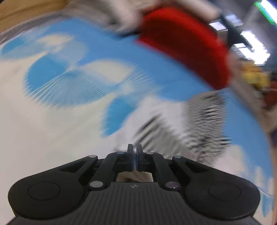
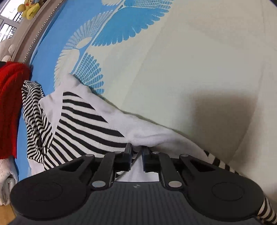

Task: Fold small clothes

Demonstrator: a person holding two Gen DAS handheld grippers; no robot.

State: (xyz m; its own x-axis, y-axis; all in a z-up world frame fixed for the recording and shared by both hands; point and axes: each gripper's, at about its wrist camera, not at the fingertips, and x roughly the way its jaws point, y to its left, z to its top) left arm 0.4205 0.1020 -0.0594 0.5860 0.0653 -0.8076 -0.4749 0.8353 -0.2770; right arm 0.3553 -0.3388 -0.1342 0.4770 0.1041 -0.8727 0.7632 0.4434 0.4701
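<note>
A small white garment with black stripes (image 2: pixel 86 117) lies crumpled on the blue-and-cream patterned sheet (image 2: pixel 173 69). My right gripper (image 2: pixel 136 147) is shut on a white fold of it, the cloth bunched between the fingers and lifted into a ridge. The left wrist view is badly motion-blurred. There the same striped garment (image 1: pixel 204 121) shows as a smear ahead and to the right of my left gripper (image 1: pixel 134 147), whose fingers stand pressed together. Whether any cloth is pinched between them the blur hides.
A red knitted garment (image 2: pixel 10 103) lies at the sheet's left side and appears in the left wrist view as a red garment (image 1: pixel 187 43) up ahead. Folded white fleece (image 2: pixel 7 173) sits below it. Yellow plush toys (image 2: pixel 29 8) rest on a ledge by the window.
</note>
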